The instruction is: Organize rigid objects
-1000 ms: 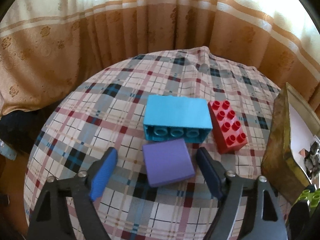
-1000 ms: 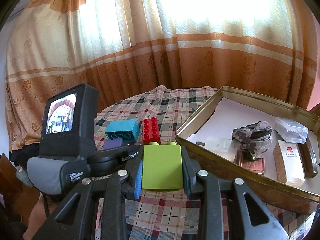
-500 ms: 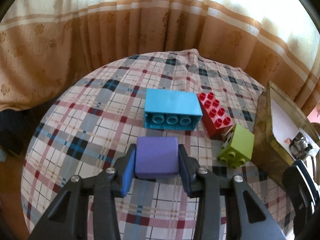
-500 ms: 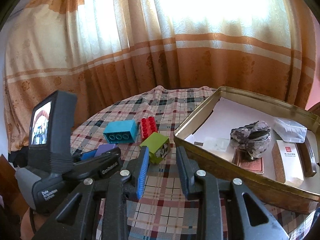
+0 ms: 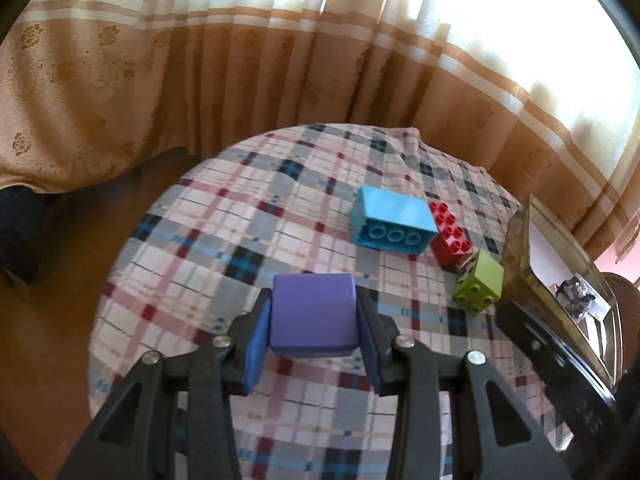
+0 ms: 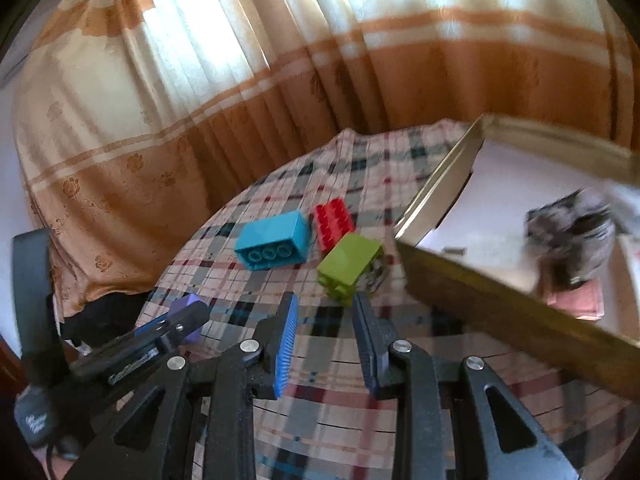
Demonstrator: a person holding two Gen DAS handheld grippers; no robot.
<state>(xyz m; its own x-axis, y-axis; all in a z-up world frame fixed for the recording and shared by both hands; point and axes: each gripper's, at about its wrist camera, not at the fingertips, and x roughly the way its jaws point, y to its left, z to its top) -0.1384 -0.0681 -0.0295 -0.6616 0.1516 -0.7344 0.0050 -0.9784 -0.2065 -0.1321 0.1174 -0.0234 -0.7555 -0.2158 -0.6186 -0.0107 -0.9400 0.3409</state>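
Since a second ago my left tool (image 5: 314, 330) has closed on the purple block (image 5: 313, 316) and carried it off the plaid-covered surface (image 5: 248, 232), while my right tool (image 6: 325, 334) has let go of the green brick (image 6: 350, 264) and pulled back from it.

Left wrist view: I see both blue pads pressed against the sides of the purple block, which sits clamped between them above the cloth. Farther off, the light blue brick (image 5: 394, 222) lies on its side with its round sockets facing me. Just beside it is the red brick (image 5: 450, 240), studs up. Near that, the green brick (image 5: 480, 284) lies tipped over close to the wall of the brass-coloured tin (image 5: 516, 256).

Right wrist view: my right tool's jaws stand narrowly apart with nothing between them. Green brick rests on the cloth just beyond the fingertips, between the red brick (image 6: 334, 220) and the tin (image 6: 440, 196). Light blue brick (image 6: 274, 246) sits left of the red one. At lower left I can see my left tool (image 6: 182, 322) gripping the purple block (image 6: 190, 308). Inside the tin the contents are blurred.
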